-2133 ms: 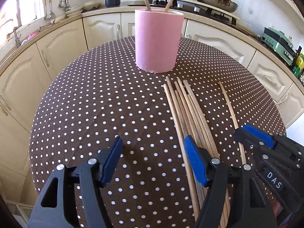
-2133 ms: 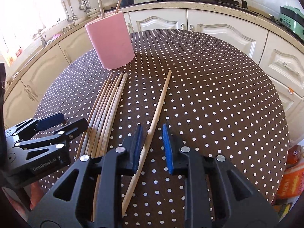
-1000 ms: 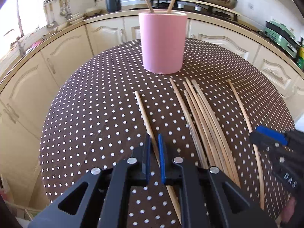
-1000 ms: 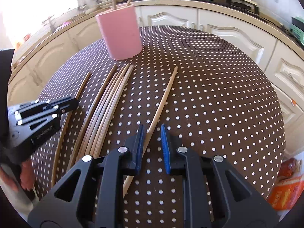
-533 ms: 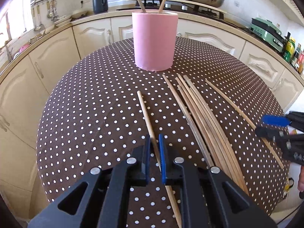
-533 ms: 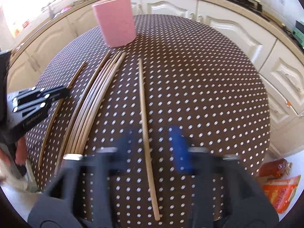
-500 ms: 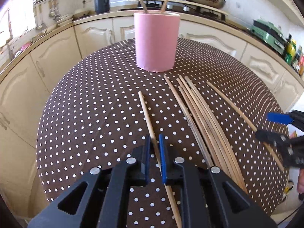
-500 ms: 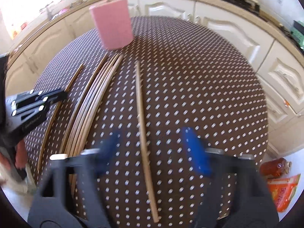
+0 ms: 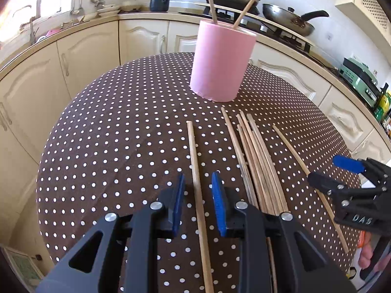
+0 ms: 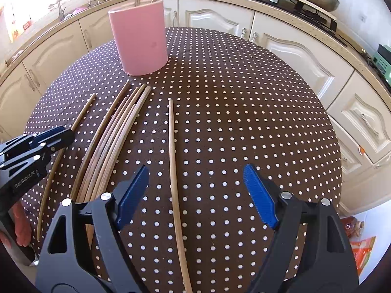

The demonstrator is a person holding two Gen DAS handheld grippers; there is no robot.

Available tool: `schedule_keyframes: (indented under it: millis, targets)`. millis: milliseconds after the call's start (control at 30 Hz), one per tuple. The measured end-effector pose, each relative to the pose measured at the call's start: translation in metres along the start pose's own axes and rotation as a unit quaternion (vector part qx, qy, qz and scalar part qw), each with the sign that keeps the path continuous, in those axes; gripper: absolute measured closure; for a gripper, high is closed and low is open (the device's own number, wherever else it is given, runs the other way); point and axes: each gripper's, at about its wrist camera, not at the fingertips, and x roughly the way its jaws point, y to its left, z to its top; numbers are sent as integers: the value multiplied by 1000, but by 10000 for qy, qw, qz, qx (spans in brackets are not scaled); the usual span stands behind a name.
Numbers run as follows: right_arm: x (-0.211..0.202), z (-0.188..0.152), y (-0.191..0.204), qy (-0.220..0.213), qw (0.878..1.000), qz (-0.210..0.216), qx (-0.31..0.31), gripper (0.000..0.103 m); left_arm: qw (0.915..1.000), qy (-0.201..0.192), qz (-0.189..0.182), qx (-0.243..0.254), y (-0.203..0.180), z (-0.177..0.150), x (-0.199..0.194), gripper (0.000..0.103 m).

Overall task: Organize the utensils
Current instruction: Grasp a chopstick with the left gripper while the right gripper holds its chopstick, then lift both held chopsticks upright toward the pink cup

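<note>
Chopsticks lie loose on a round table [image 9: 110,146] covered in a brown cloth with white dots, and a pink holder [image 9: 221,61] stands upright at the far side with two chopsticks leaning inside it.

From the left wrist view, the left claw [image 9: 197,190] hangs low over the table. Its blue pads are a little apart and opening, with one chopstick [image 9: 195,171] lying between them. The pads do not press on it; a gap shows on each side. This chopstick lies alone on the cloth, pointing toward the holder.

Just to its right sits a bundle of chopsticks [image 9: 254,156], side by side and touching, also pointing toward the holder, with their far ends near its base.

From the right wrist view, the right claw [image 10: 195,190] is spread wide and holds nothing. A second single chopstick [image 10: 174,161] lies on the cloth between its pads, touching neither. It lies to the right of the bundle, apart from it.

Cream kitchen cabinets [image 9: 92,48] curve behind the table, and a pan [image 9: 290,22] sits on the stove at the back
</note>
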Motion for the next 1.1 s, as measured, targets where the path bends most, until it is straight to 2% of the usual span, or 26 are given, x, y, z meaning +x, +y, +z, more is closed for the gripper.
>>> schedule_keyframes:
  millis: [33,67,100,133,167,233,333,467,667,1100]
  targets:
    - [2,0,1,6,10000,-16,-31,32,10000,-5,5,-19,0,0,0,79]
    - [4,-1,2,16,10000,-49,-21,49,10000,-4,26,-12,-1,0,0,79]
    - [7,-1,2,43,10000,-33,17,60,10000,4,58,38,-2,1,1,79]
    - [8,-1,3,23,10000,68,69,66,9999,5,72,75,-3,1,1,80]
    - [9,-1,4,-16,9999,100,103,68,10000,-10,50,49,-2,1,1,82]
    - [10,-1,4,-96,9998,117,123,74,10000,-12,82,-30,2,3,3,94]
    - [12,1,0,-162,9995,83,245,93,9998,36,-56,-186,10,5,3,96]
    - [14,5,-11,-118,9978,294,591,96,9999,2,37,-151,8,5,4,97]
    - [0,9,-18,-414,9943,387,905,96,9998,-105,24,-172,7,8,-1,97]
    - [-58,20,-15,-1329,9843,518,1042,96,9950,-990,-86,-134,2,21,-41,97]
